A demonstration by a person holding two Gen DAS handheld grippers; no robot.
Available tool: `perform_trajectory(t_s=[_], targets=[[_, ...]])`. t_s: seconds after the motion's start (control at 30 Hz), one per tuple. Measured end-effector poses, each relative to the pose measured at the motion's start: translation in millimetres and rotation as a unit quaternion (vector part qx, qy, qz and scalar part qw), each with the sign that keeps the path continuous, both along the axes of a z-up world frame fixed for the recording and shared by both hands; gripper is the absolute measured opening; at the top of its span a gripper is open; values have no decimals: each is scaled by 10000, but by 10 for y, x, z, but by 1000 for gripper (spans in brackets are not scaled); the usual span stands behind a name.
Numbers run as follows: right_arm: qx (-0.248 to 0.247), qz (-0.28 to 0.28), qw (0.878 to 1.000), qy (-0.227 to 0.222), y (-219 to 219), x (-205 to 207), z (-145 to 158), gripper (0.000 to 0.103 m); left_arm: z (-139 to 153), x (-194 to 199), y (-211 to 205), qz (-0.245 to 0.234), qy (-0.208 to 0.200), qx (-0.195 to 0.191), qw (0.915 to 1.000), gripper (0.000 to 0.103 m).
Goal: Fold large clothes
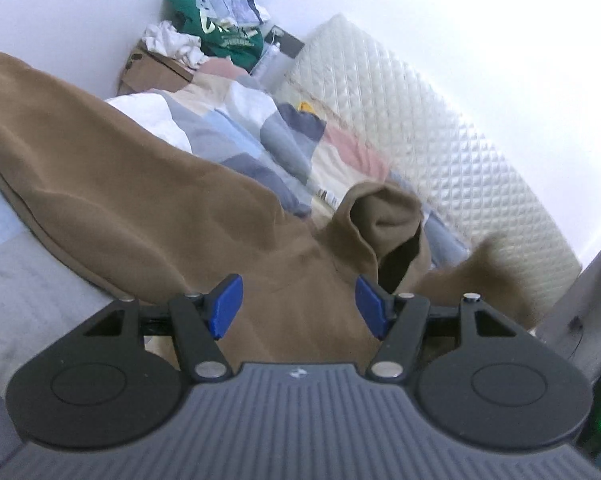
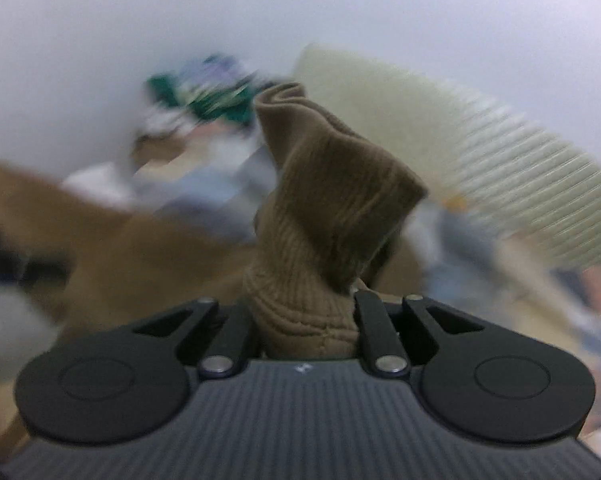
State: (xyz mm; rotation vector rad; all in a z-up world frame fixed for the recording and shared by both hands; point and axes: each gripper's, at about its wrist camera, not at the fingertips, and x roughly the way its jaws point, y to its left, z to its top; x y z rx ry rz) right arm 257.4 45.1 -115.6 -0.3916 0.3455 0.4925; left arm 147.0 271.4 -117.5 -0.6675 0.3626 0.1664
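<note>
The right claw (image 2: 300, 312) is clenched on the ribbed cuff (image 2: 324, 216) of the brown hoodie (image 1: 140, 200) sprawled on the bed (image 1: 28, 288), probably mid sleeve-fold through blur; the released left claw (image 1: 296, 306) must next pin the body.

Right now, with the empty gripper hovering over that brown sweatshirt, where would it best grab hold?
Probably the hood, standing up just beyond the open left gripper. Come forward and slightly right, pinching the raised rim, which offers a free fold. The right gripper already clamps the ribbed cuff of the brown sweatshirt.
</note>
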Motion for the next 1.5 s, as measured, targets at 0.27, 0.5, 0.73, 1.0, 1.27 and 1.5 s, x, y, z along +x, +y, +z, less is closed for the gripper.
perform_trajectory(t_s=[0.27,0.5,0.73,1.0,1.27,1.5], targets=[[-387,603,9921,1026,173,-277,-693,44,-53,96,-139,-380,-114,132,9991,68],[223,1014,9826,1540,-379,-566,-491,72,-103,241,-536,-967,-4,407,9945,68],[770,797,9862,1233,-916,-617,-352,75,-179,381,-1136,-1393,380,1164,9827,67],[1761,-325,9754,1288,-1392,82,-526,64,-545,624,-1597,-1445,1098,1756,9676,60],[1316,-571,9776,1537,-1395,299,-894,44,-882,799,-1738,-1305,1676,2156,9531,59],[1392,-616,9728,1745,-1445,346,-1049,43,-875,822,-1627,-1171,1632,1861,9618,59]])
